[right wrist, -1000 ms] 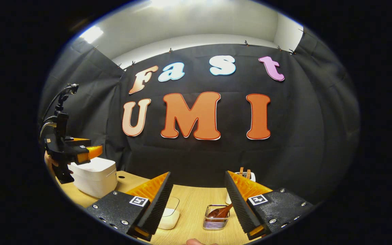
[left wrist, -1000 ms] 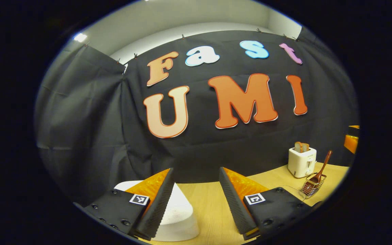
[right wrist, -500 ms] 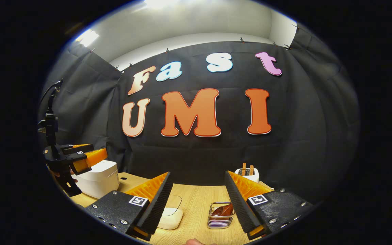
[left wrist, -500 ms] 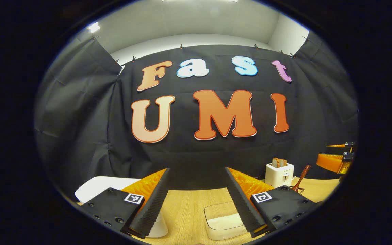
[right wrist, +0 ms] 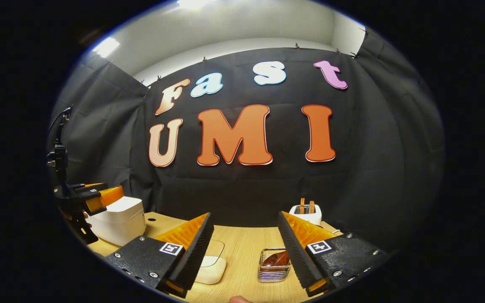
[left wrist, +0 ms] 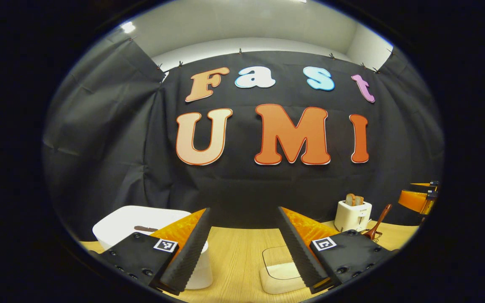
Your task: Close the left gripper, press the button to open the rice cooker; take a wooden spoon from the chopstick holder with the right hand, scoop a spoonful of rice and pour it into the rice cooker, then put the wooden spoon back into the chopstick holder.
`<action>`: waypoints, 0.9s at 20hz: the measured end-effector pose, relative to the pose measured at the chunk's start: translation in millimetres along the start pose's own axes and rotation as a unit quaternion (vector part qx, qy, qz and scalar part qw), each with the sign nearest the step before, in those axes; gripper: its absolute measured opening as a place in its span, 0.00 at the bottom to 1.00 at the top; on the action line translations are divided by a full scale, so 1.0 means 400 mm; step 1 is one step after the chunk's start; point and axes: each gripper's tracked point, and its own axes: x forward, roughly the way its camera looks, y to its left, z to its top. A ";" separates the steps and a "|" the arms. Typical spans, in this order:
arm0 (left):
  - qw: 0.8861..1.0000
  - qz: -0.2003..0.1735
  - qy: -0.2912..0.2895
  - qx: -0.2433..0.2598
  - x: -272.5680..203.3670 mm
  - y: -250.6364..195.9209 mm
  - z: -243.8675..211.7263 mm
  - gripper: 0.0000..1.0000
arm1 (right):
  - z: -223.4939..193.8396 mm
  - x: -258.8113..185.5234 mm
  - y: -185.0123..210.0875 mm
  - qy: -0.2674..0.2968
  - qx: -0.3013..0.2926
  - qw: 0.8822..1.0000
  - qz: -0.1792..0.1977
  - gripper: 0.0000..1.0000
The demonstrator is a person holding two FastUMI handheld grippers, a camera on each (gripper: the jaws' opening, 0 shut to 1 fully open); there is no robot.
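The white rice cooker [left wrist: 137,221] sits shut at the left of the wooden table, partly behind my left gripper's [left wrist: 243,209] left finger. That gripper is open and holds nothing. In the right gripper view it hovers [right wrist: 95,195] just left of the cooker [right wrist: 118,219], level with its lid. My right gripper [right wrist: 244,214] is open and empty above the table's front. Below it stands the wire chopstick holder [right wrist: 274,266] with the wooden spoon [right wrist: 278,259] in it. A clear container of rice [right wrist: 211,263] lies left of the holder. The spoon's handle [left wrist: 379,219] leans up beside the toaster.
A white toaster [right wrist: 305,212] with two slices of toast stands at the back of the table near the cloth wall. The rice container [left wrist: 280,271] lies between cooker and toaster. A person's fingertip [right wrist: 238,299] shows at the bottom edge.
The left gripper has swung and dropped toward the cooker, which now shows more of its lid. The right gripper has barely shifted. Both stay open.
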 end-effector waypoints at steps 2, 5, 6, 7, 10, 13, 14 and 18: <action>1.000 0.004 0.001 0.001 -0.004 0.009 0.004 0.99 | 0.000 -0.002 0.008 0.001 -0.004 1.000 0.003 0.92; 1.000 0.013 -0.004 0.002 -0.016 0.022 0.014 0.99 | 0.008 -0.004 0.020 0.000 -0.005 1.000 0.010 0.92; 1.000 0.017 -0.005 -0.002 -0.022 0.027 0.015 0.99 | 0.015 -0.004 0.023 -0.002 -0.004 1.000 0.012 0.92; 1.000 0.014 -0.007 -0.006 -0.026 0.028 0.016 0.99 | 0.017 -0.004 0.027 -0.005 -0.004 1.000 0.013 0.92; 1.000 0.013 -0.006 -0.005 -0.032 0.034 0.016 1.00 | 0.018 -0.006 0.036 -0.005 -0.007 1.000 0.016 0.92; 1.000 0.014 -0.010 0.000 -0.035 0.039 0.023 0.96 | 0.023 -0.011 0.037 -0.007 -0.011 1.000 0.014 0.92; 1.000 0.013 -0.009 -0.001 -0.036 0.037 0.022 0.99 | 0.024 -0.013 0.041 -0.006 -0.011 1.000 0.015 0.92; 1.000 0.014 -0.010 0.007 -0.042 0.041 0.019 1.00 | 0.029 -0.017 0.048 -0.008 -0.009 1.000 0.018 0.92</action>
